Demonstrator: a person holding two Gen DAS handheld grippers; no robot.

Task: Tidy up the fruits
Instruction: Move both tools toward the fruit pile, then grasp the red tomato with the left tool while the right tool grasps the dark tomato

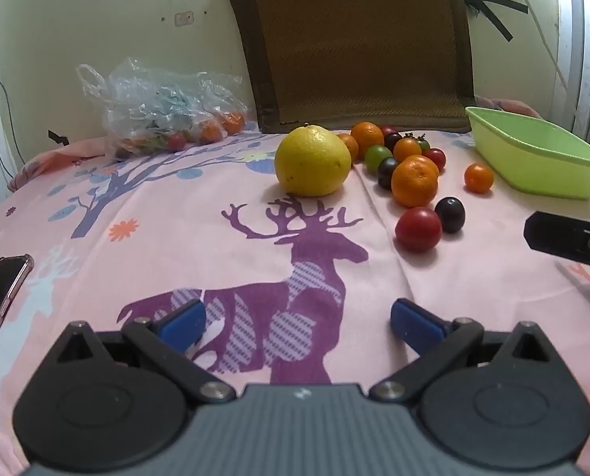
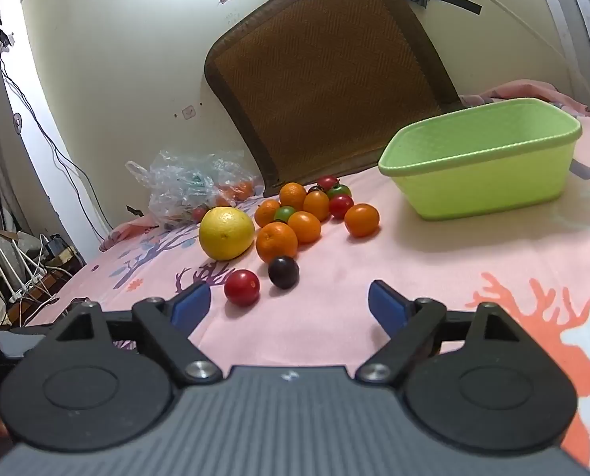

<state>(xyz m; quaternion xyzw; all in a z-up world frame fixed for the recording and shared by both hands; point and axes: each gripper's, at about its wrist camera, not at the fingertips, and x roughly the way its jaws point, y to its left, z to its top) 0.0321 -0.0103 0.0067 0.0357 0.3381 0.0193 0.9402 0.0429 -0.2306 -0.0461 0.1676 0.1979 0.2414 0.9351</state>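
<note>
**pixelfarmer:** So the fruit's all loose on the table [image 2: 453, 269]. Red cherry tomato [image 2: 242, 287] and a dark one [image 2: 283, 271] sit closest, then the mandarins [image 2: 276, 241], then the big yellow citrus [image 2: 226, 233] at about 10 o'clock of the pile. Green basket [image 2: 481, 166] sits empty, off at 2 o'clock from the pile.

**umi_tinkerer:** Where are the jaws?

**pixelfarmer:** Right gripper [image 2: 289, 304] is spread wide, holding nothing, with the red tomato just ahead at 11 o'clock by the left pad. Left gripper [image 1: 297, 319] is released too, fruit well apart at 1 o'clock.

**umi_tinkerer:** Risk?

**pixelfarmer:** Round stuff on soft cloth [image 1: 215, 238]. I'd guess a nudge from a pad sends the tomato rolling into the pile. Squeezing too hard could split it. The citrus looks too wide for an easy grip.
</note>
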